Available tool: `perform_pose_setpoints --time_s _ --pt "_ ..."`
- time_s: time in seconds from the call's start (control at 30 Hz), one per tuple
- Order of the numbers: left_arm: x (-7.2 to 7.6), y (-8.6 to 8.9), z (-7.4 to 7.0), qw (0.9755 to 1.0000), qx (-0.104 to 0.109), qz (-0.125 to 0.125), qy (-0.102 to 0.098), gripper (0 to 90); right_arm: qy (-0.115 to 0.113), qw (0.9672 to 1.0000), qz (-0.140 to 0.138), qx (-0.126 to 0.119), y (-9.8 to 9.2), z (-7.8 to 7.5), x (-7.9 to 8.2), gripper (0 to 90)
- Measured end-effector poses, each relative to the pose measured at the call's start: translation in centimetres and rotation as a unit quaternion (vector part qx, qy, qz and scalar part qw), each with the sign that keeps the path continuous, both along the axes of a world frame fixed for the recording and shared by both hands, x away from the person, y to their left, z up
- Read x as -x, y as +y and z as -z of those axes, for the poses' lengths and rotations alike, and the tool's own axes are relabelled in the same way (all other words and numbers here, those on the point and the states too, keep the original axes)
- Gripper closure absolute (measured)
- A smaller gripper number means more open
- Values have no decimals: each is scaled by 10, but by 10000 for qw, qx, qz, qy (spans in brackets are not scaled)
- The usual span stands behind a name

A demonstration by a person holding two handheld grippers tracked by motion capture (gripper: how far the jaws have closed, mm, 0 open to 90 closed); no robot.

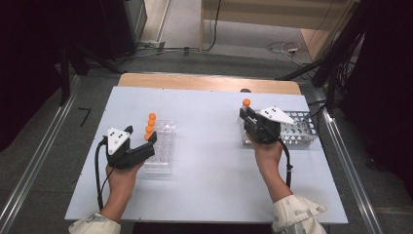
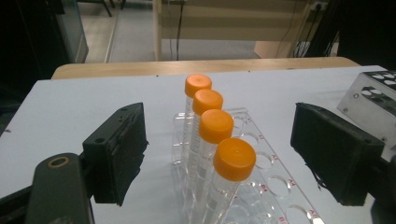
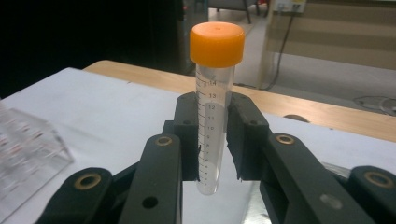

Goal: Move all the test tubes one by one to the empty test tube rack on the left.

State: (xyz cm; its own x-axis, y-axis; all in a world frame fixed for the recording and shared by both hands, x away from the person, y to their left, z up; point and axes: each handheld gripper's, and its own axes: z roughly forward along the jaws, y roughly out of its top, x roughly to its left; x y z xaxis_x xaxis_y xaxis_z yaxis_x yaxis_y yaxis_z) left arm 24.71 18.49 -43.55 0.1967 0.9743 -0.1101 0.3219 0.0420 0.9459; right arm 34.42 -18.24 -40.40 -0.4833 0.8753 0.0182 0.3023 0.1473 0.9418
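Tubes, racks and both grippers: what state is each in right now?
Held tube: capped, upright, clamped in the right gripper's jaws, off the table.
Right gripper: shut on the held tube.
Left gripper: open, jaws either side of the racked tubes, not touching them.
Racked tubes: four, orange-capped, standing in one row.
Clear rack: on the table, other visible holes empty.
Metal rack: on the table, visible holes empty.

Orange-capped clear tube [image 3: 214,107], clear rack [image 2: 261,168], black claw [image 3: 212,140], pale blue table [image 1: 209,156].
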Motion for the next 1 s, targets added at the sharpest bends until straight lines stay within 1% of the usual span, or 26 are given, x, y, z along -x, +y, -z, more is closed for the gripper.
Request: perform_pose_setpoints --time_s 0.17,0.33,0.5,0.63,0.73,0.87,0.97,1.0 --pt "2 -4 -3 9999 23 121 -38 187 76 9994 -342 -6 13 4 12 726" --pt "4 -9 -3 9997 -1 241 -14 187 178 9979 -610 79 26 12 19 726" --pt "7 -15 -6 9992 14 407 -53 191 276 9959 -842 192 37 19 25 726" --pt "9 -20 -8 9983 44 573 -70 201 336 9932 -1080 262 47 22 32 726" --pt "10 -25 -9 9974 48 715 -68 212 354 9915 -1217 292 52 22 35 726" --pt "12 -31 -10 9953 77 963 -66 231 395 9883 -1441 318 61 23 42 726" --pt "14 -38 -10 9929 93 1186 -55 240 444 9845 -1659 351 70 25 48 725" --pt "14 -40 -10 9921 68 1250 -45 241 439 9829 -1751 362 73 25 50 725"
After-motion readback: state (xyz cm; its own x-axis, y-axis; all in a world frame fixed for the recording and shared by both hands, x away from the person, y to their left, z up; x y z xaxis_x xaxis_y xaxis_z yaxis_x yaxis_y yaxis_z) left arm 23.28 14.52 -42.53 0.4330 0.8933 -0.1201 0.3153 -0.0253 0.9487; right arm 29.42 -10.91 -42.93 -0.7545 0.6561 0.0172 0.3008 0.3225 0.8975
